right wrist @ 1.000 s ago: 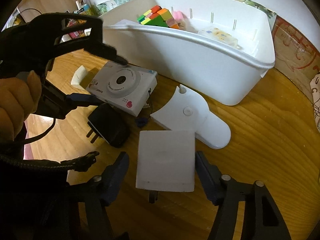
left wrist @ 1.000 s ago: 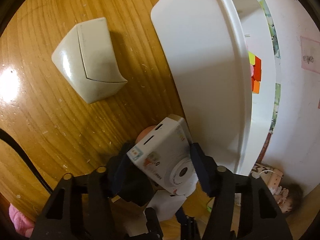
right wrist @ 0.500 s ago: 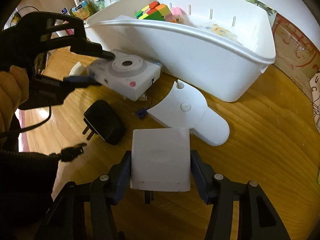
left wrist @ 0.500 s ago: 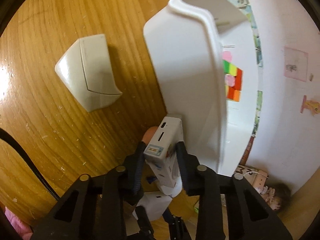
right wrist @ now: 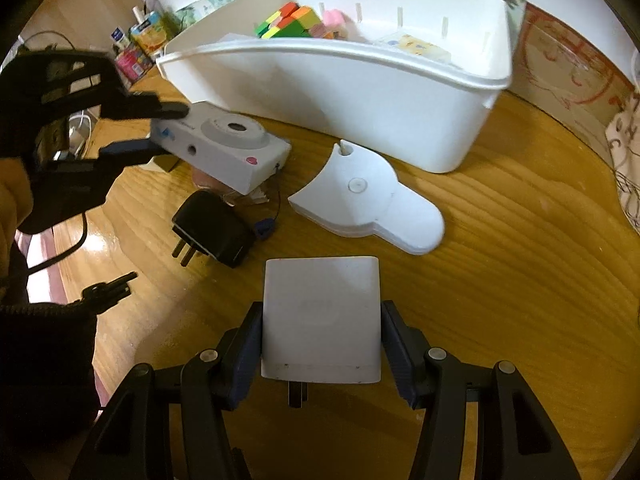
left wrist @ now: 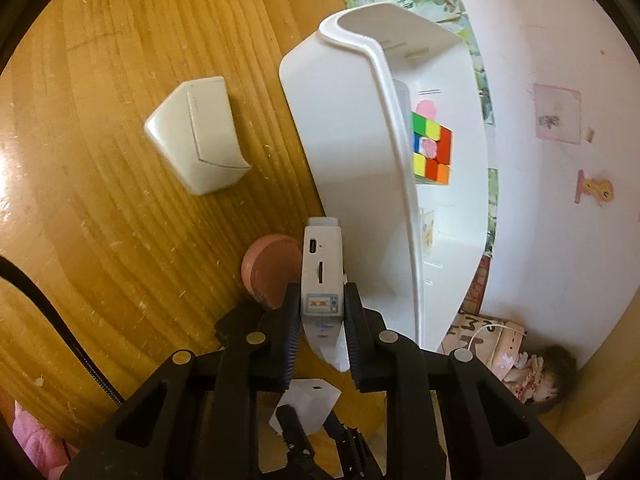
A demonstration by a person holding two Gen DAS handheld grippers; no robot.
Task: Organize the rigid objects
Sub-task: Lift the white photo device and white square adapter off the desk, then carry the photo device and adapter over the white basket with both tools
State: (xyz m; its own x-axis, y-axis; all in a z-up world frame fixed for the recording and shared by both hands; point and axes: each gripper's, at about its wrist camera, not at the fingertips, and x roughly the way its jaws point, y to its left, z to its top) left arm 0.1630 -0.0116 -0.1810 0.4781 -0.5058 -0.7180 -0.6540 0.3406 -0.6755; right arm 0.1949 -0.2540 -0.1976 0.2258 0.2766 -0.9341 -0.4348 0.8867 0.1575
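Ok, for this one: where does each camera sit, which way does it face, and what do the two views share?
Left wrist: on the left gripper, looking steeply down along its fingers, shut on the toy camera, at the table and white bin.
Right wrist: on the right gripper, looking down at the white charger it clamps; a sleeve shows.
Shared: toy camera, bin, puzzle cube, charger.

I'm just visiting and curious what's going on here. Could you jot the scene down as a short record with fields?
Setting: wooden table
Left gripper: shut on toy camera, lifted off the table beside the bin
Right gripper: shut on white charger
White bin: holds puzzle cube and other small items
Still on the table: black plug adapter, flat white fan-shaped piece, cream wedge-shaped box
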